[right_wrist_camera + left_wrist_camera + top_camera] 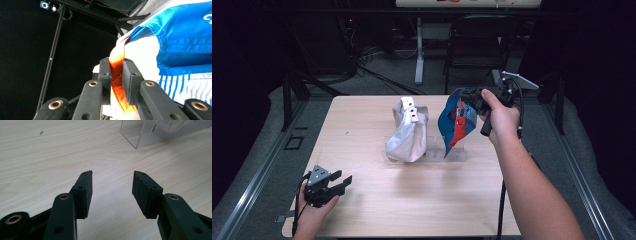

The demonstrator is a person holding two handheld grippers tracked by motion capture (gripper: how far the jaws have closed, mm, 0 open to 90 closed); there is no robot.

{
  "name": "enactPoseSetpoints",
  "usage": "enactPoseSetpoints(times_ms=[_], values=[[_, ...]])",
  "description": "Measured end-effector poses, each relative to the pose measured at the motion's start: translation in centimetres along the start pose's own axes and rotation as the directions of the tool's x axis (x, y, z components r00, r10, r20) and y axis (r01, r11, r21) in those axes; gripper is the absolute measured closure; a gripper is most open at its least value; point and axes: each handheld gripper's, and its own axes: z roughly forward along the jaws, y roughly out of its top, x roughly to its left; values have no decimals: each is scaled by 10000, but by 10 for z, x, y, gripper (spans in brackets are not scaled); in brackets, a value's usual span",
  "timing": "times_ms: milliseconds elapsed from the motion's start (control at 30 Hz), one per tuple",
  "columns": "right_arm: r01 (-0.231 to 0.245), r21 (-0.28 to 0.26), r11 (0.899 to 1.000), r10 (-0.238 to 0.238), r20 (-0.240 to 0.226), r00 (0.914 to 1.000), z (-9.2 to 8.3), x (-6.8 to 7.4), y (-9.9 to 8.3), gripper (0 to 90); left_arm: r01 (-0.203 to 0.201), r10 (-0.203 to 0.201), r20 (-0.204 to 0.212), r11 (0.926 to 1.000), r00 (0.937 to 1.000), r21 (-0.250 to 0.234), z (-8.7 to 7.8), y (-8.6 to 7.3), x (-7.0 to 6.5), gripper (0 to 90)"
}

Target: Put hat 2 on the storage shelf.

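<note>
A blue and white cloth bag (457, 122) with an orange strap (117, 72) hangs above the table's right middle. My right gripper (472, 100) holds it up from its top edge. In the right gripper view the jaws of the right gripper (117, 62) are shut on the orange strap, and the blue fabric (185, 35) spreads to the right. A crumpled silver bag (408, 131) stands at the table's centre. My left gripper (343, 183) rests near the front left corner, open, with bare wood between its pads (87, 192).
A clear plastic stand (155, 132) sits on the wooden table (362, 125) under the two bags. A dark chair (477, 45) and a white desk leg (419, 50) stand beyond the far edge. Metal rails run along both sides.
</note>
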Motion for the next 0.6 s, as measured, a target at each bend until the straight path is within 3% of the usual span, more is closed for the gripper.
enactPoseSetpoints(times_ms=[200, 600], values=[[-76, 293, 9995, 70, 224, 9997, 7, -14, -9, 783, -9, 9, -32, 10000, 10000, -59, 0, 0, -1, 513], [124, 288, 9995, -135, 383, 9992, 6, -15, -13, 779, 31, -31, -38, 9999, 10000, -147, 2, -1, -1, 513]])
